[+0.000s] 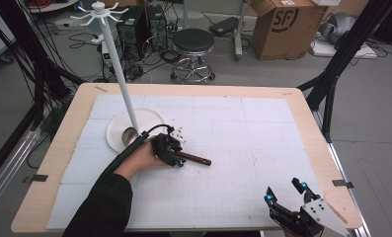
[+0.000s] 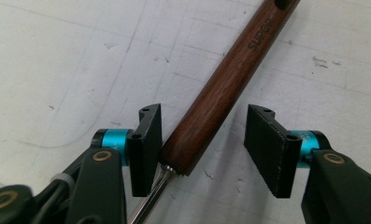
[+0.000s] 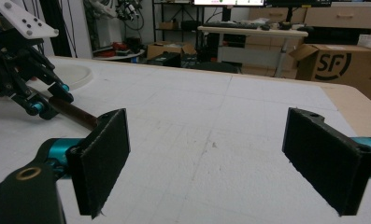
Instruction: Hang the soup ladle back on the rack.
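A ladle lies on the white mat, its metal bowl (image 1: 130, 133) by the base of a white hook stand (image 1: 117, 64) and its dark wooden handle (image 1: 197, 160) pointing right. My left gripper (image 1: 176, 160) is down over the handle, held by a hand in a black sleeve. In the left gripper view the handle (image 2: 230, 79) runs between the two pads; the left pad sits close beside it and a clear gap remains at the right pad. The thin metal shaft (image 2: 148, 200) leaves the handle's lower end. My right gripper (image 1: 285, 191) rests open near the table's front right, nothing between its pads (image 3: 103, 154).
The stand's round white base (image 1: 115, 129) sits at the mat's left. The wooden table rim (image 1: 312, 123) borders the mat. Beyond the table stand a black stool (image 1: 193, 42), a cardboard box (image 1: 287, 22) and computer towers (image 1: 134, 24).
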A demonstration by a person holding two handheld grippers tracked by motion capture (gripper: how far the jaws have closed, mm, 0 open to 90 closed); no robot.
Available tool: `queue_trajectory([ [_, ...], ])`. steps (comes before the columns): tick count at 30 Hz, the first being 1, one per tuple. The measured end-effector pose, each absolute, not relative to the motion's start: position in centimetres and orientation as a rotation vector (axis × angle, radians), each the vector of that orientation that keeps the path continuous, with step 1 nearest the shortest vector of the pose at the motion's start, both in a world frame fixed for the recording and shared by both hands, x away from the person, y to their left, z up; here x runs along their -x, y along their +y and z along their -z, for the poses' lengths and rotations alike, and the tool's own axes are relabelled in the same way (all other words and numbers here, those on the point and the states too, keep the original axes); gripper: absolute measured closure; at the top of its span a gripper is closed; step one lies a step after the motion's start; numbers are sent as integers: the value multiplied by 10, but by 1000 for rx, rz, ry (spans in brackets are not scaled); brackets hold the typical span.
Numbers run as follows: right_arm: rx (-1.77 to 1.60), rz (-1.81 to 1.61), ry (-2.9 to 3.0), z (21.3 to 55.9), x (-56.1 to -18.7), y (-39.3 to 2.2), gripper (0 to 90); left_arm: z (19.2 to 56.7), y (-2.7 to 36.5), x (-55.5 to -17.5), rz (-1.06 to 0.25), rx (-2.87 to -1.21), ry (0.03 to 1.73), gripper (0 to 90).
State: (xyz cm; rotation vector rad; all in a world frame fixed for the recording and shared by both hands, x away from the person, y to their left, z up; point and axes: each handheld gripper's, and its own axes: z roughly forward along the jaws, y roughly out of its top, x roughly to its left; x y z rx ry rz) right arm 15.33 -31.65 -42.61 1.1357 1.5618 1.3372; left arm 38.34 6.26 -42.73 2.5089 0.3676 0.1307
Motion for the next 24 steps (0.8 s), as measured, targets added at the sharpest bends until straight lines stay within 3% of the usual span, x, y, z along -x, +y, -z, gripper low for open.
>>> queue_trajectory([
  [7, -1136, -1336, 1562, 426, -153, -316, 143, 424, 55, -375, -181, -2557, 347, 580],
  [13, -1140, -1334, 1563, 426, -153, -316, 143, 421, 47, -367, -211, -2610, 304, 731],
  [24, -1145, -1330, 1561, 426, -153, -317, 143, 418, 41, -365, -237, -2646, 339, 741],
])
